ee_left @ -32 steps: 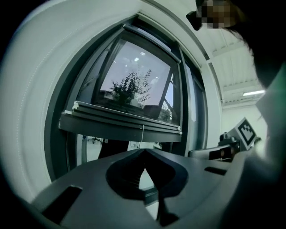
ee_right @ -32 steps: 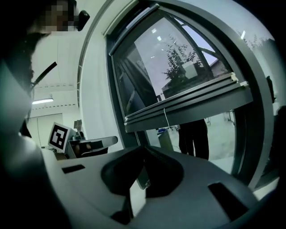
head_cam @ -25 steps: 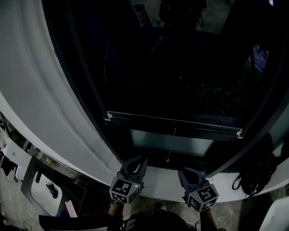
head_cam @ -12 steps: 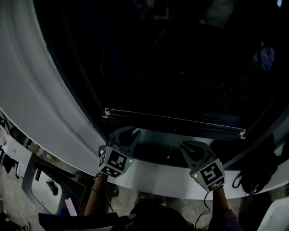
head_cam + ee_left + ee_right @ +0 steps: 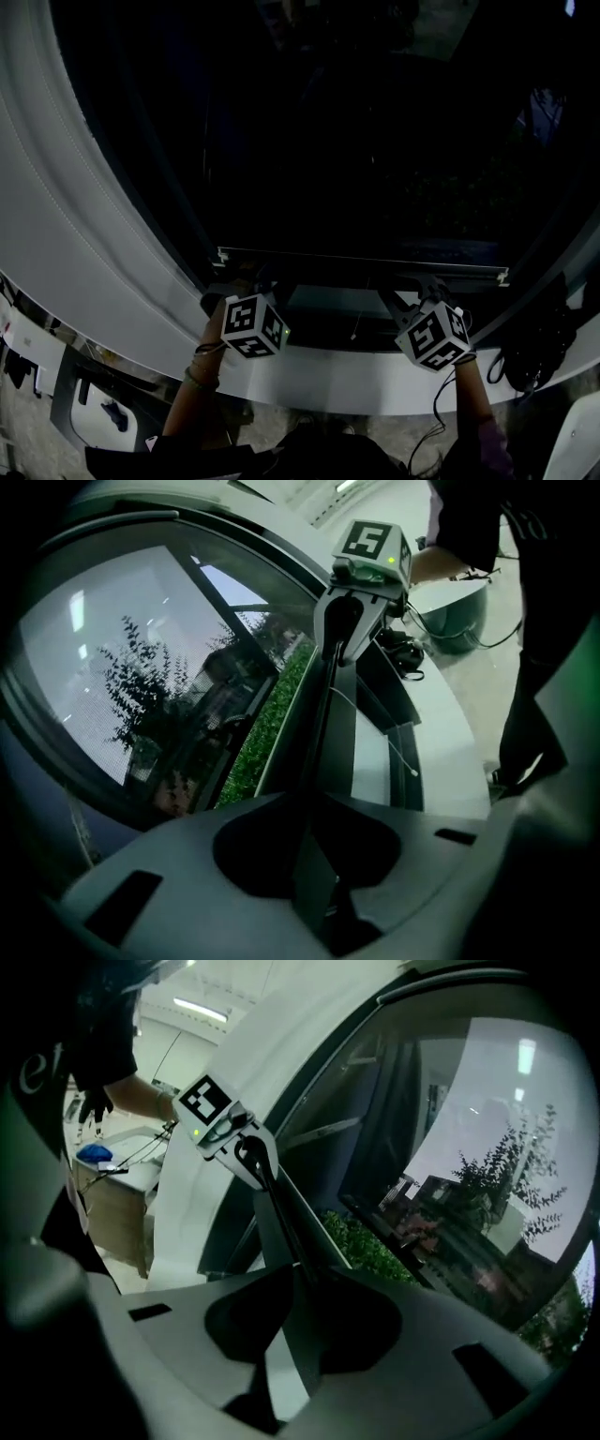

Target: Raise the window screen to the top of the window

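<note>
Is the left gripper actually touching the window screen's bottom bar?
Touching. In the left gripper view, the left gripper has its jaws closed on the bottom bar, with no gap showing.

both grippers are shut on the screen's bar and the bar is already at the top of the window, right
Not quite. The left gripper and right gripper are shut on the bar, but the bar sits low, just above the sill, not at the top. The head view shows it.
</note>
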`<act>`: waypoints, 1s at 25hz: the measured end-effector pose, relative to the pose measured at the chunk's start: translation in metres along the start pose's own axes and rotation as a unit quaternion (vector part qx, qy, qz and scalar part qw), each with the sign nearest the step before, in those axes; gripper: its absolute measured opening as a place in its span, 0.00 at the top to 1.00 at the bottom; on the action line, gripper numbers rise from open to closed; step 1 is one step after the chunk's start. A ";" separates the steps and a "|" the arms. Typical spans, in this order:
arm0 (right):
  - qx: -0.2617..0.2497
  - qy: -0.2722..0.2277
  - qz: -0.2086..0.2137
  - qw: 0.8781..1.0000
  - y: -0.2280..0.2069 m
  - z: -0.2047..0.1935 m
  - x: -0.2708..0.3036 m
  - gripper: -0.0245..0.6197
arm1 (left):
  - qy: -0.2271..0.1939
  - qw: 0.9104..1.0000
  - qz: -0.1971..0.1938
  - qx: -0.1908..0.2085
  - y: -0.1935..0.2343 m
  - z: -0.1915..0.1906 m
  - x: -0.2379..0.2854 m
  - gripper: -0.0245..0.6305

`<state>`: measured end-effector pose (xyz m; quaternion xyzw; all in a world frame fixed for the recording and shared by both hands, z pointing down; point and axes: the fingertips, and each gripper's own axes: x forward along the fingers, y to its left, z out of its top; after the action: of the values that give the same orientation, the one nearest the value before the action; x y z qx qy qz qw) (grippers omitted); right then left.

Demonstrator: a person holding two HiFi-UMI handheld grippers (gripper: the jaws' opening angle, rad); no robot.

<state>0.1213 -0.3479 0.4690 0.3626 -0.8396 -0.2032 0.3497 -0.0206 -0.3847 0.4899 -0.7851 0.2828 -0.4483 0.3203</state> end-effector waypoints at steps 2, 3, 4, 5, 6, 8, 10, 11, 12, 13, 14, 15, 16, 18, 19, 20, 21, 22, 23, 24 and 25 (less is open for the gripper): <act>-0.023 0.025 0.000 0.999 -0.001 -0.004 0.006 0.86 | 0.002 1.000 -0.010 0.009 0.003 -0.001 0.002 0.88; -0.031 0.035 -0.001 0.999 -0.002 -0.006 0.009 0.86 | 0.005 1.000 -0.017 0.013 0.003 -0.002 0.004 0.88; -0.036 0.042 -0.003 0.998 -0.004 -0.008 0.010 0.86 | 0.007 0.999 -0.024 0.020 0.003 -0.002 0.005 0.88; -0.040 0.048 -0.003 0.998 -0.005 -0.009 0.012 0.86 | 0.010 0.999 -0.031 0.028 0.002 -0.002 0.006 0.88; -0.042 0.053 -0.001 0.998 -0.006 -0.010 0.014 0.86 | 0.012 0.999 -0.037 0.037 0.002 -0.002 0.006 0.88; -0.043 0.060 0.004 0.997 -0.006 -0.011 0.016 0.86 | 0.014 0.998 -0.044 0.050 0.001 -0.001 0.007 0.88; -0.049 0.065 0.002 0.997 -0.005 -0.011 0.019 0.86 | 0.013 0.997 -0.050 0.055 -0.001 -0.001 0.008 0.88; -0.052 0.068 -0.001 0.996 -0.005 -0.012 0.019 0.86 | 0.013 0.997 -0.053 0.055 -0.002 -0.001 0.008 0.89; -0.055 0.072 -0.001 0.996 -0.004 -0.012 0.020 0.86 | 0.012 0.997 -0.055 0.054 -0.002 -0.001 0.008 0.89; -0.058 0.077 0.001 0.995 -0.004 -0.012 0.021 0.86 | 0.012 0.997 -0.057 0.053 -0.001 0.000 0.008 0.89; -0.061 0.083 0.006 0.995 -0.005 -0.012 0.021 0.87 | 0.013 0.997 -0.059 0.055 -0.001 -0.001 0.009 0.89; -0.065 0.091 0.014 0.994 -0.005 -0.012 0.022 0.87 | 0.017 0.996 -0.062 0.059 -0.001 -0.001 0.009 0.89; -0.071 0.100 0.024 0.992 -0.004 -0.012 0.023 0.88 | 0.022 0.995 -0.066 0.065 -0.001 -0.002 0.010 0.89; -0.089 0.124 0.048 0.987 -0.002 -0.011 0.024 0.89 | 0.038 0.993 -0.081 0.078 -0.002 -0.004 0.010 0.89; -0.100 0.138 0.062 0.983 -0.001 -0.011 0.025 0.89 | 0.047 0.991 -0.092 0.083 -0.002 -0.005 0.010 0.89; -0.109 0.151 0.074 0.980 -0.001 -0.012 0.025 0.89 | 0.056 0.989 -0.105 0.085 -0.002 -0.006 0.010 0.89; -0.118 0.164 0.086 0.976 -0.001 -0.012 0.025 0.90 | 0.063 0.988 -0.117 0.083 -0.002 -0.005 0.009 0.89; -0.125 0.174 0.095 0.972 -0.001 -0.012 0.025 0.92 | 0.067 0.987 -0.126 0.080 -0.002 -0.005 0.009 0.90; -0.131 0.181 0.101 0.970 -0.001 -0.013 0.025 0.92 | 0.069 0.986 -0.130 0.077 -0.002 -0.003 0.009 0.90; -0.133 0.184 0.104 0.968 -0.002 -0.013 0.024 0.92 | 0.069 0.986 -0.130 0.074 -0.001 -0.002 0.010 0.91; -0.131 0.185 0.104 0.968 -0.003 -0.013 0.024 0.92 | 0.068 0.987 -0.127 0.071 0.000 -0.002 0.010 0.93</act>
<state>0.1203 -0.3688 0.4868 0.2551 -0.7596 -0.2037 0.5626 -0.0178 -0.3924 0.4956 -0.7578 0.1693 -0.5567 0.2952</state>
